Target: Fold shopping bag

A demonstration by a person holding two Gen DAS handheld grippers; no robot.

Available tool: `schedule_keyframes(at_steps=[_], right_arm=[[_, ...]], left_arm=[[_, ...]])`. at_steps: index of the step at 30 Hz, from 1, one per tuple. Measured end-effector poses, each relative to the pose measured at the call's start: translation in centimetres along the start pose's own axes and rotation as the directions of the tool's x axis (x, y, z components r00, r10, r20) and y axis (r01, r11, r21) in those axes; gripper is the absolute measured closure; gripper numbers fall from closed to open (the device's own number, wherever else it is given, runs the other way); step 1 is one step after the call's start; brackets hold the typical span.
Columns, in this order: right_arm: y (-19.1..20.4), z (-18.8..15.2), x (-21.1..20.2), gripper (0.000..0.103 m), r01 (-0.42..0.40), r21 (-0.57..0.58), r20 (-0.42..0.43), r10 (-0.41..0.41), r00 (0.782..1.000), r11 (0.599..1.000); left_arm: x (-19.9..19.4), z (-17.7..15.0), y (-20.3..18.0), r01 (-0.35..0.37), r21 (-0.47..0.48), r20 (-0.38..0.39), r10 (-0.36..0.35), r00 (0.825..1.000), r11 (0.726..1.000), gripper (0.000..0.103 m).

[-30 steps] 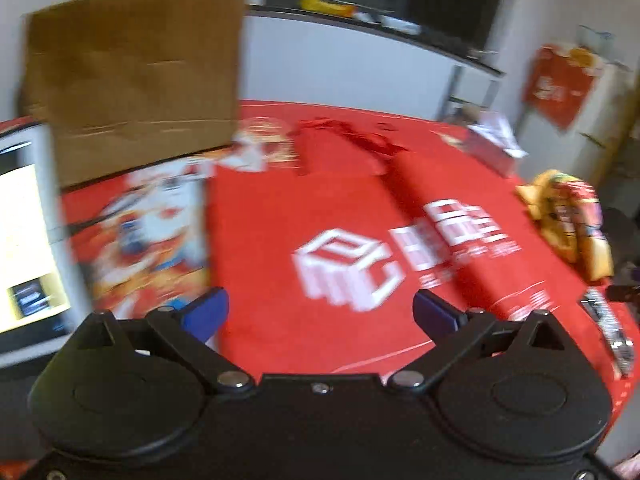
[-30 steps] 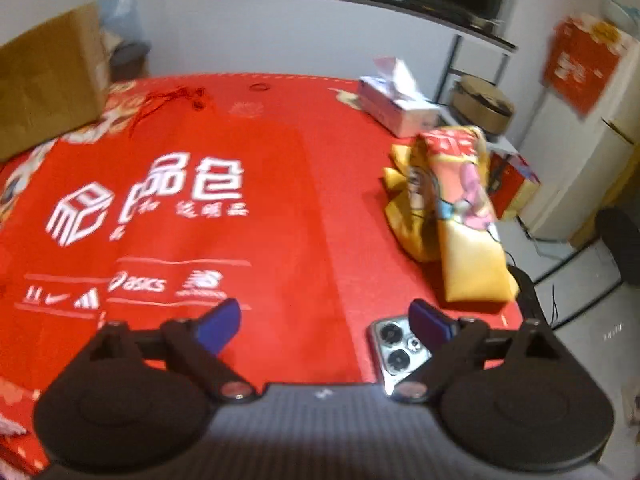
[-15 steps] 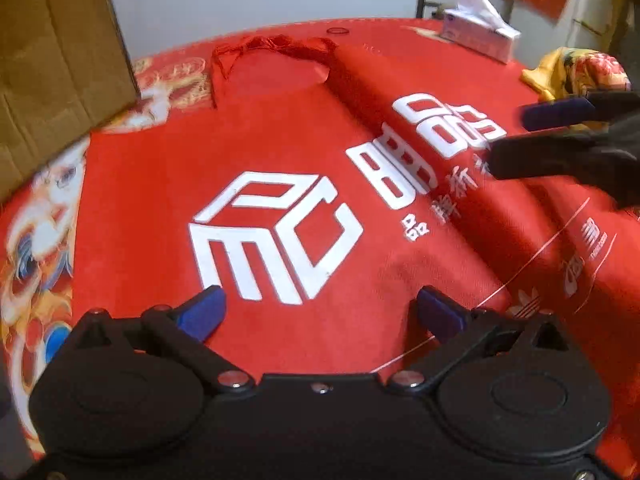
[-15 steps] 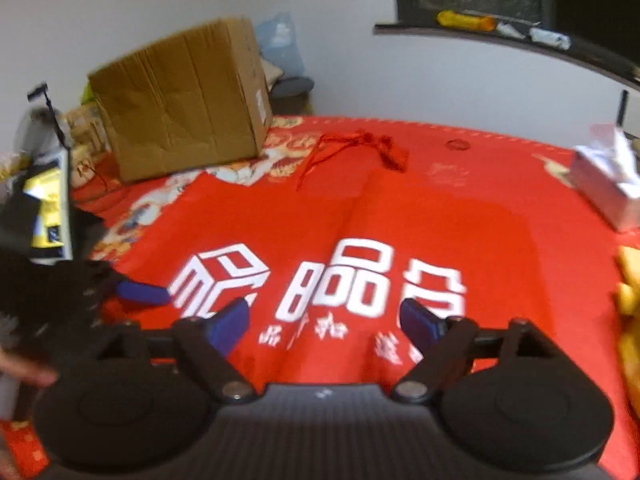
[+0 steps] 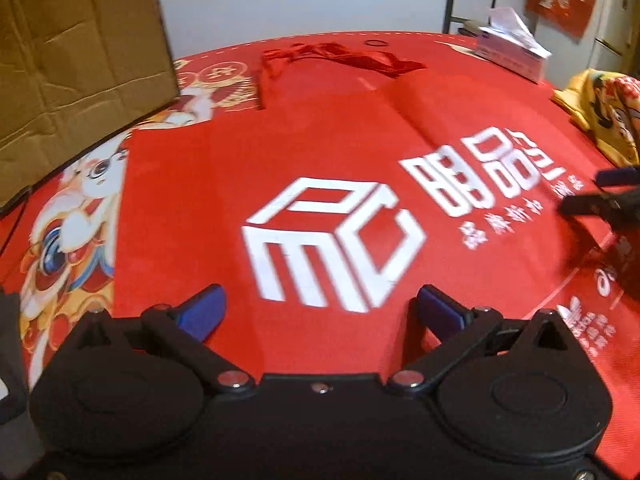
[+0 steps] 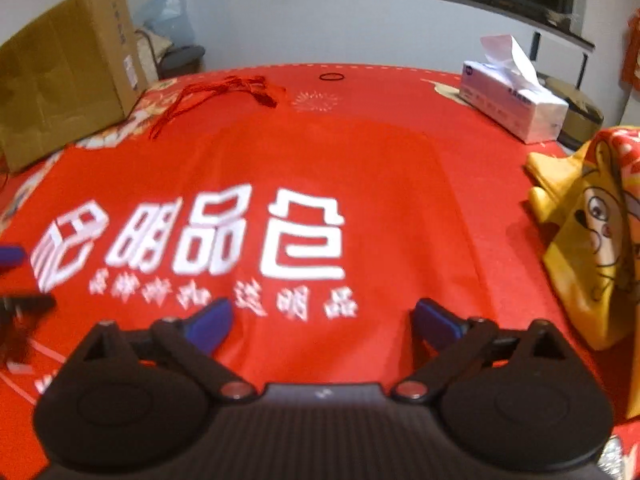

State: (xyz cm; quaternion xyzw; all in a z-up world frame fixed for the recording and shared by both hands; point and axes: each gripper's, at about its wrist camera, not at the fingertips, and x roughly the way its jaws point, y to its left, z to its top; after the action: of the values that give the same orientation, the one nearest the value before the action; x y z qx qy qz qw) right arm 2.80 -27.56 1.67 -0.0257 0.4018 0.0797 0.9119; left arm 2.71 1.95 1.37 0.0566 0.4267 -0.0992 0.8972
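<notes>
Two tools over one red shopping bag [image 5: 304, 168], both spread wide and gripping nothing. Left tool [image 5: 320, 312] poised above the bag's white cube logo [image 5: 332, 244], blue fingertips [image 5: 202, 312] well apart, only red fabric showing between them. Right tool [image 6: 322, 318] likewise gaping, jaws just opened further, nothing clasped, hung above the row of small white characters under the bag's large lettering [image 6: 228, 236]. Bag spread flat on the red-clothed surface [image 6: 400, 88], with a raised lengthwise fold [image 5: 420, 108] running through its middle and its red cord handles [image 6: 224, 92] trailing at the far end. Seen at the right edge of the left wrist view: the right tool's blue tip [image 5: 618, 176], close above the bag. Seen at the left edge of the right wrist view: the left tool's blue tip [image 6: 12, 254]. Around the bag: cardboard box [image 6: 68, 68] at far left, tissue box [image 6: 516, 104] at far right, small black ring [image 6: 331, 77] beyond the handles, yellow printed cloth [image 6: 592, 232] bunched at the right, apart from the bag. Cartoon print [image 5: 72, 216] on the tablecloth beside the bag's left edge.
</notes>
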Motion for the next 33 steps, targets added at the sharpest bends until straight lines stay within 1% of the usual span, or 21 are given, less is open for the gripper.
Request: schedule_keyframes(at_steps=[2, 4, 6, 7, 9, 11, 12, 14, 15, 17, 18, 19, 20, 23, 27, 30, 33], right_arm=[[0.3, -0.2, 0.0, 0.001, 0.014, -0.018, 0.000, -0.014, 1.000, 1.000], [0.6, -0.1, 0.0, 0.001, 0.027, -0.008, 0.004, -0.027, 1.000, 1.000], [1.4, 0.4, 0.1, 0.003, 0.041, 0.004, 0.001, -0.041, 0.999, 0.999], [1.5, 0.4, -0.6, 0.005, 0.031, 0.011, 0.018, -0.031, 0.999, 0.999], [1.9, 0.0, -3.5, 0.005, -0.040, 0.001, 0.074, 0.039, 0.997, 0.999], [2.9, -0.7, -5.4, 0.004, -0.113, -0.057, 0.059, 0.117, 0.991, 0.992], [3.8, -1.4, -6.3, 0.004, -0.136, -0.114, 0.037, 0.141, 0.989, 0.984], [5.3, -2.9, -7.1, 0.004, -0.137, -0.204, -0.014, 0.137, 0.990, 0.969], [6.0, -3.9, -7.0, 0.004, -0.141, -0.238, -0.059, 0.131, 0.990, 0.961], [6.5, -5.2, -6.2, 0.001, -0.134, -0.222, -0.091, 0.116, 0.989, 0.966], [6.8, -5.9, -5.8, 0.001, -0.130, -0.212, -0.106, 0.110, 0.988, 0.968], [6.6, -6.0, -5.5, 0.001, -0.130, -0.162, -0.098, 0.115, 0.988, 0.978], [6.8, -6.0, -5.3, 0.001, -0.113, -0.150, -0.081, 0.102, 0.991, 0.982], [7.7, -5.6, -4.9, 0.001, -0.086, -0.116, -0.066, 0.079, 0.995, 0.990], [8.7, -5.1, -3.8, 0.001, -0.045, -0.072, -0.024, 0.043, 0.999, 0.996], [9.4, -4.4, -2.6, 0.001, -0.012, -0.032, 0.010, 0.012, 1.000, 0.999], [9.6, -3.6, -1.8, 0.001, -0.002, -0.022, 0.021, 0.003, 1.000, 1.000]], left_arm=[[0.0, 0.2, 0.4, 0.001, 0.004, -0.008, -0.001, 1.000, 1.000, 0.000], [0.1, 0.5, 0.5, 0.002, 0.007, -0.019, -0.002, 1.000, 1.000, 0.000], [0.0, 0.7, 0.6, -0.008, -0.001, -0.042, 0.008, 0.999, 1.000, 0.000], [-0.4, 0.7, 0.5, -0.012, -0.001, -0.048, 0.012, 0.999, 1.000, 0.001], [-1.5, 0.4, 0.0, -0.003, 0.022, -0.034, 0.003, 0.999, 1.000, 0.002], [-2.8, -0.1, -1.0, 0.025, 0.067, -0.010, -0.024, 1.000, 0.997, 0.002], [-3.3, -0.2, -1.6, 0.032, 0.083, 0.000, -0.032, 0.999, 0.996, 0.001], [-4.1, -0.3, -2.6, 0.045, 0.102, 0.020, -0.047, 0.999, 0.994, 0.001], [-4.2, -0.3, -3.0, 0.052, 0.105, 0.020, -0.055, 0.998, 0.993, 0.000], [-4.2, -0.3, -3.9, 0.063, 0.116, 0.005, -0.064, 0.998, 0.991, 0.000], [-4.1, -0.4, -4.3, 0.066, 0.122, -0.001, -0.067, 0.998, 0.990, 0.000], [-4.1, -0.5, -4.5, 0.066, 0.128, -0.005, -0.066, 0.998, 0.990, 0.000], [-4.0, -0.7, -4.7, 0.066, 0.134, -0.009, -0.065, 0.998, 0.989, 0.000], [-3.8, -1.0, -4.6, 0.048, 0.138, -0.014, -0.047, 0.999, 0.989, 0.000], [-3.5, -0.8, -3.1, -0.003, 0.090, -0.009, 0.004, 1.000, 0.996, 0.000], [-3.1, -0.6, -2.1, -0.023, 0.060, -0.014, 0.024, 1.000, 0.998, 0.000], [-2.4, -0.7, -1.7, -0.038, 0.044, -0.025, 0.040, 0.999, 0.998, 0.000]])
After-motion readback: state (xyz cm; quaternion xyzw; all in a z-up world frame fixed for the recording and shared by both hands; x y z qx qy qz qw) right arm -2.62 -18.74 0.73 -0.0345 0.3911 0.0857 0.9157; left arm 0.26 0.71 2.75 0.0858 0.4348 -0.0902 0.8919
